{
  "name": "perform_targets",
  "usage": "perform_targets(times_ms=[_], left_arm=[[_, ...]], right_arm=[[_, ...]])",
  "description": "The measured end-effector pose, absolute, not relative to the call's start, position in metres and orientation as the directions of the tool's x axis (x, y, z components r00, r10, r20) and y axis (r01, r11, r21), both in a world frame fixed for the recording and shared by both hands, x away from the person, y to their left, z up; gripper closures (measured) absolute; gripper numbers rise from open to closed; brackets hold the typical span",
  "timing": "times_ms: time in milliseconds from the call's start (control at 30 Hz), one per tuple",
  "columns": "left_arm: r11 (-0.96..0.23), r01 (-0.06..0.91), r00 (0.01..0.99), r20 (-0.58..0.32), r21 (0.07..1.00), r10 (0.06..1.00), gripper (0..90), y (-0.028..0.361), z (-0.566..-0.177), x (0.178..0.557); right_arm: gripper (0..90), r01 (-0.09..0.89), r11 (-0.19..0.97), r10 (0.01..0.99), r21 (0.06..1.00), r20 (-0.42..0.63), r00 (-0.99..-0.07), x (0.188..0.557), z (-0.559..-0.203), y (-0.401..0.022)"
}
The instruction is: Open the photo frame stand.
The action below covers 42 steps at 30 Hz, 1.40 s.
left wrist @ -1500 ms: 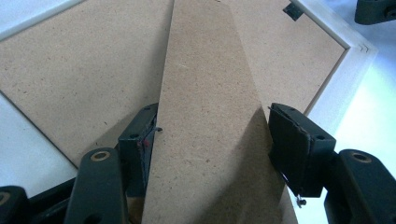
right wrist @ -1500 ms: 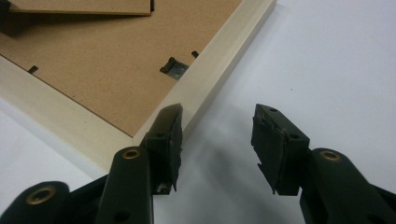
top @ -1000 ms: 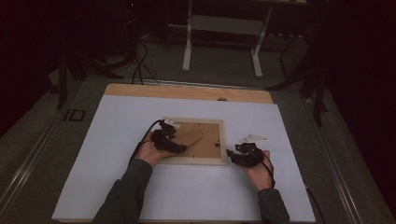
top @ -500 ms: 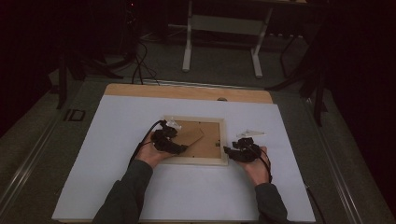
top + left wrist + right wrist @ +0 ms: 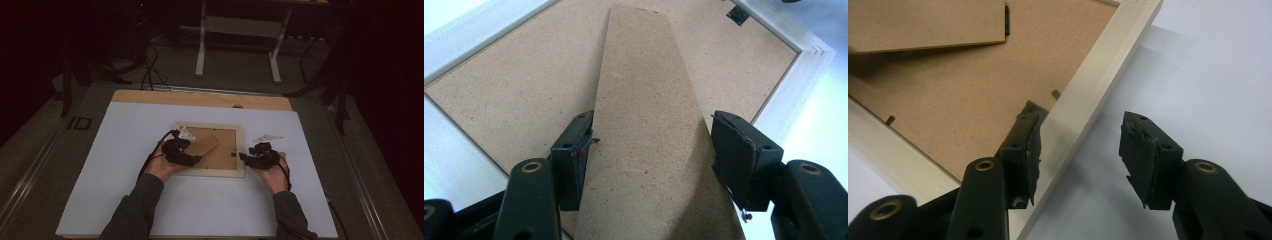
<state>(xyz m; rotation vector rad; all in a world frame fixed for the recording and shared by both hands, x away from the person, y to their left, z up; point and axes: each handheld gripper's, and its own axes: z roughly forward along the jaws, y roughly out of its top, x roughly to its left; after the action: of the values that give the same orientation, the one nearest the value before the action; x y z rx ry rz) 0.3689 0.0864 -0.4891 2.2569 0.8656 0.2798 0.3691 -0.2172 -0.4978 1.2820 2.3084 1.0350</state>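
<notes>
— How many things were on the table?

— One picture frame, face down, with one fold-out stand on its backing, and two grippers.

— Where did the frame sit?

— Between them, mid-table. The left gripper straddled the stand, jaws apart, one pad at its edge. The right gripper had just been opening, its jaws set astride the frame's right rail, not pressing.

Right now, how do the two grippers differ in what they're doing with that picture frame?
The left gripper straddles the frame's brown stand flap, over the backing board; the right gripper straddles the pale wooden frame edge, one jaw over the white table. The right's jaws have just been opening. Both stand open, lying low.
</notes>
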Motion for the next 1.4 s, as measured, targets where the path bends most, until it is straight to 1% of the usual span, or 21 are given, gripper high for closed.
perform_targets(times_ms=[233,500,833,1267,1400], left_arm=[[-0.539,0.487,0.755,-0.021,0.687,0.656,39.1,0.086,-0.490,0.365],[-0.557,0.451,0.760,0.027,0.698,0.649,39.1,0.083,-0.485,0.359],[-0.552,0.438,0.758,0.039,0.709,0.651,39.1,0.083,-0.484,0.356],[-0.576,0.388,0.759,0.104,0.720,0.643,39.0,0.080,-0.479,0.349],[-0.576,0.382,0.758,0.111,0.722,0.642,39.0,0.080,-0.479,0.348]], right_arm=[[49.9,0.612,0.334,0.826,0.717,0.089,-0.556,0.371,-0.494,-0.218],[48.8,0.628,0.333,0.835,0.703,0.090,-0.543,0.378,-0.494,-0.219],[46.6,0.643,0.315,0.830,0.698,0.126,-0.544,0.382,-0.494,-0.218],[44.9,0.644,0.333,0.824,0.689,0.119,-0.554,0.386,-0.490,-0.212],[44.6,0.651,0.327,0.829,0.685,0.123,-0.546,0.387,-0.491,-0.211]])
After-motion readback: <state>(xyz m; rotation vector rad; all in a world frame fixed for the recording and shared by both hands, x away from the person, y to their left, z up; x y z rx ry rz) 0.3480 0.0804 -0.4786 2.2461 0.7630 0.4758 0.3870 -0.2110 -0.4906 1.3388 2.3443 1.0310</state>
